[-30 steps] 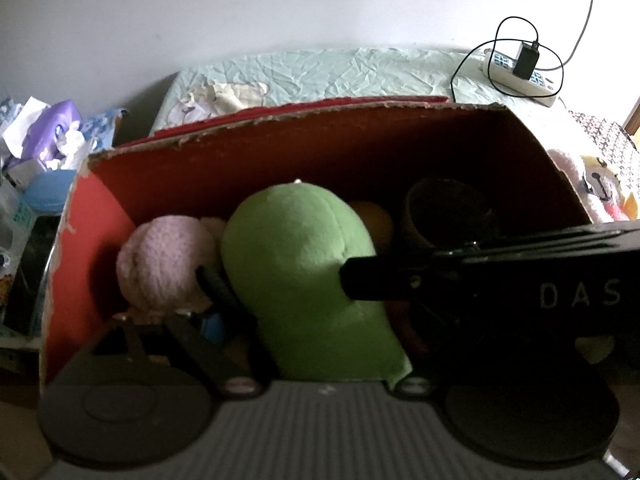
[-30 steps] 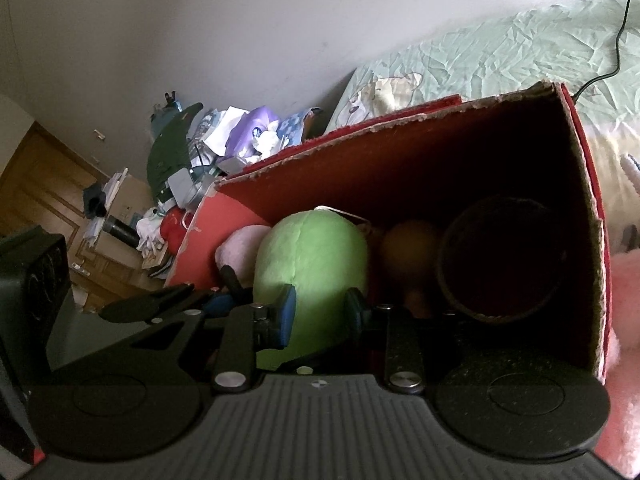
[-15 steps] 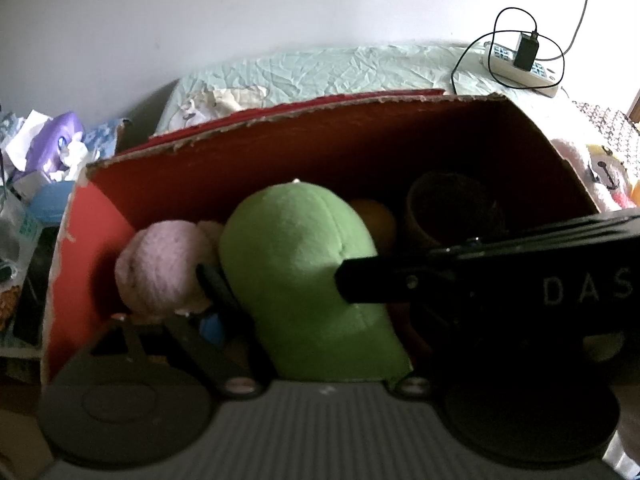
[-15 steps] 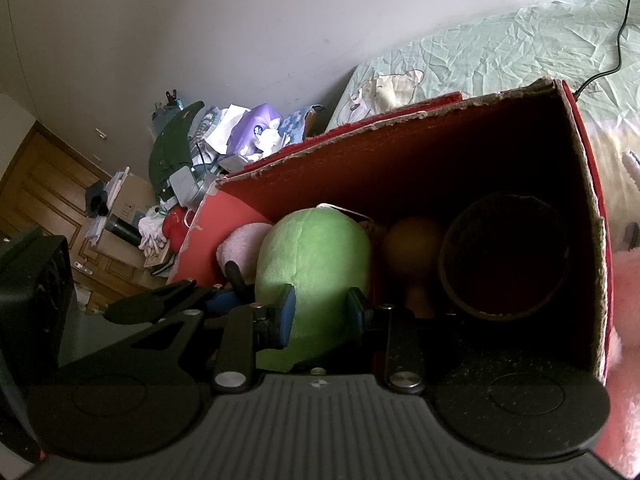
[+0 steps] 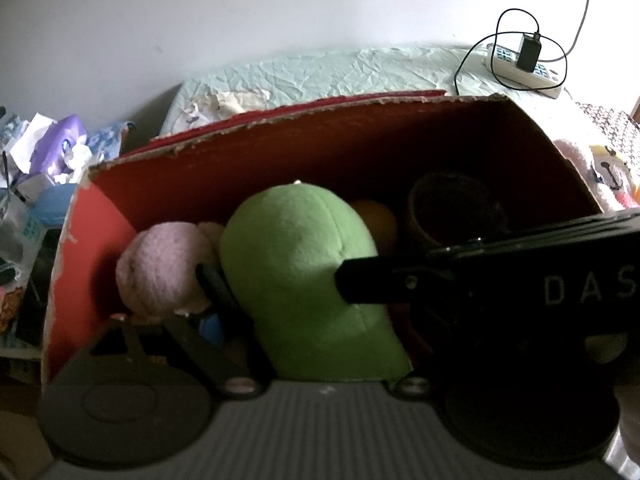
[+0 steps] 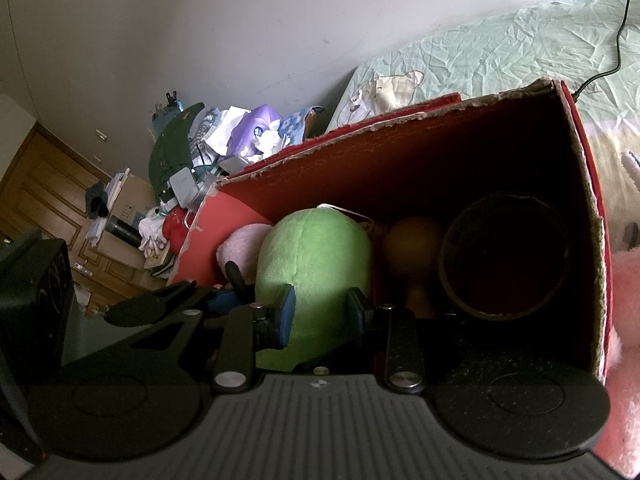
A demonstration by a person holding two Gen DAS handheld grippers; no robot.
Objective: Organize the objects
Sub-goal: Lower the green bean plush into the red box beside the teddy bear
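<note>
Fingers (image 6: pixel 287 312) of the right gripper (image 6: pixel 320 310) are seen pressed against both flanks of the green plush (image 6: pixel 312 252), which is pinched low down inside the red cardboard box (image 5: pixel 280 164). The left gripper (image 5: pixel 224 308) is reached in beside it; only one of its fingers (image 5: pixel 216 284) is visible, lying between the green plush and a pink plush ball (image 5: pixel 164 268), and the state of its jaws cannot be told, since the right gripper's body crosses that view. Inside the box, the pink ball is set at the left wall, the green plush in the middle, an orange ball (image 6: pixel 412 248) just behind and right of it, and a dark round pot (image 6: pixel 504 256) on its side against the right wall.

Compared with one second ago, the contents are unchanged in place and the pinch on the green plush is kept; only a slight shift of both cameras is noticed.

The torn box rim (image 6: pixel 400 120) is ragged along the back. Little room is left between the items. Outside, a wrinkled pale-green sheet (image 5: pixel 340 76) with a power strip (image 5: pixel 520 64) is seen behind, and a cluttered pile (image 6: pixel 224 140) at left.
</note>
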